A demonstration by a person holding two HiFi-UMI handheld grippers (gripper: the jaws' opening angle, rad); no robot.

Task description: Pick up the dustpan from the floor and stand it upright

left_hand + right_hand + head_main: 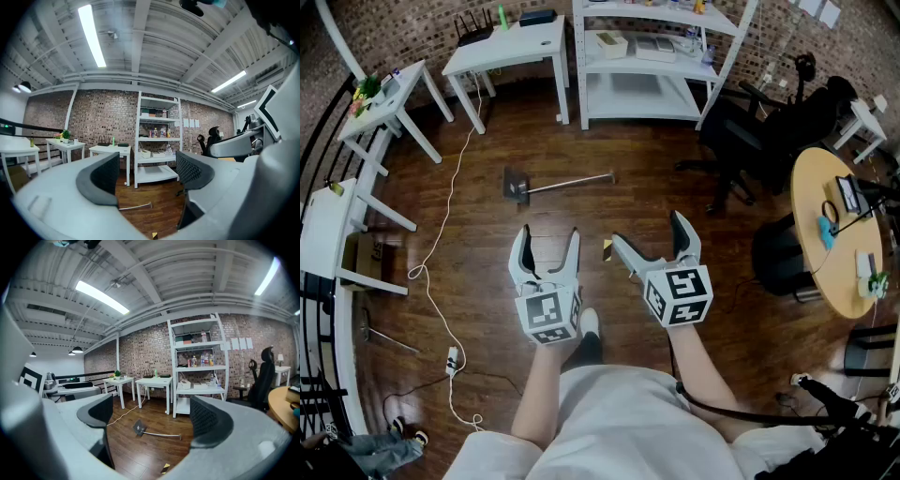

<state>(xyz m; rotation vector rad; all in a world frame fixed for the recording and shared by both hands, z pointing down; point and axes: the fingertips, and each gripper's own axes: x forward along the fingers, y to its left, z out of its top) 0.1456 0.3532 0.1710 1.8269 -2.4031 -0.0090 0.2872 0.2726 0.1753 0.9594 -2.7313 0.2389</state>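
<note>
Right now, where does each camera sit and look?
Head view: on the person's head, looking down at the floor; shows left gripper, right gripper, forearms.
Left gripper view: rides that gripper, faces the shelf; its open jaws show.
Right gripper view: rides that gripper, faces the shelf; open jaws show.
All three share the dustpan.

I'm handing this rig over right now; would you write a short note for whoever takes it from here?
Left gripper: jaws open, nothing between them.
Right gripper: jaws wide open, nothing between them.
Dustpan: lying flat on the wooden floor, ahead of both grippers and untouched; its handle points right in the head view.
Done: nothing yet.
Left: reach the dustpan, grip it, lift it and stand it upright.
</note>
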